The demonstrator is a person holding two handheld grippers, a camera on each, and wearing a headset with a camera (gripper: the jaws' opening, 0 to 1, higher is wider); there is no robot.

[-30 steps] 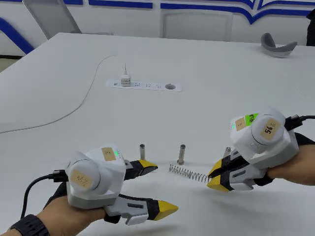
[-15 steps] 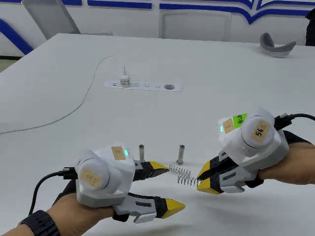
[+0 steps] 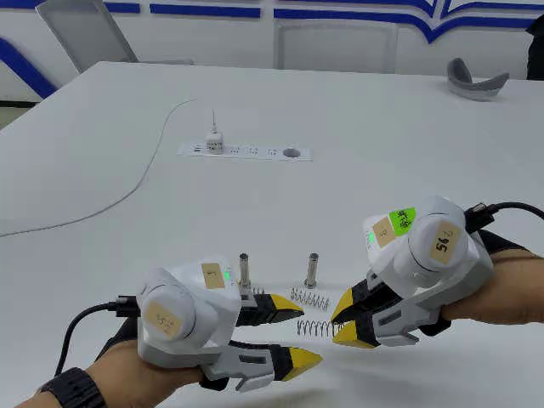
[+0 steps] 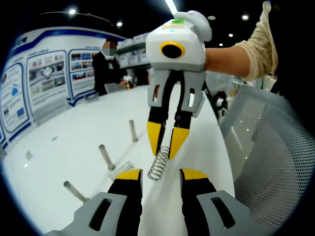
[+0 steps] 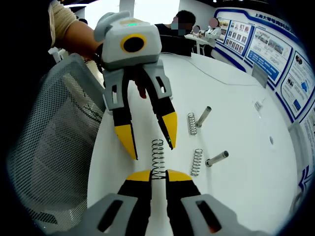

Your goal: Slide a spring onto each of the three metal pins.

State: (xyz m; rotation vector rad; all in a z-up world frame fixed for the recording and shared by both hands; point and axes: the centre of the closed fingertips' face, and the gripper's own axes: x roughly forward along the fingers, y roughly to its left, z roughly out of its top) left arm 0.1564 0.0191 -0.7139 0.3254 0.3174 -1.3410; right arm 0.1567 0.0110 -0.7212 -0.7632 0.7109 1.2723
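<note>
My right gripper (image 3: 344,321) (image 5: 158,176) is shut on one end of a small steel spring (image 3: 313,327) (image 5: 157,155), which sticks out toward my left gripper (image 3: 297,331) (image 4: 161,174). The left gripper's jaws stand open, facing the spring's (image 4: 158,166) free end and not touching it. Three short metal pins stand upright on the white table: near pin (image 4: 74,191), middle pin (image 4: 106,157) (image 3: 244,270), far pin (image 4: 133,130) (image 3: 312,270). A second spring (image 3: 310,297) (image 5: 197,162) lies on the table by a pin (image 5: 219,158). A third spring (image 5: 192,123) lies beside another pin (image 5: 204,115).
A white power strip (image 3: 246,150) with a plugged adapter and a thin cable (image 3: 127,191) lies farther back on the table (image 3: 408,153). A grey curved object (image 3: 476,81) sits at the far right. A mesh chair back (image 4: 266,147) is close behind the right hand.
The right gripper has carried its spring left and toward me, off the table. The left gripper has moved right, so the two now nearly meet in front of the pins.
</note>
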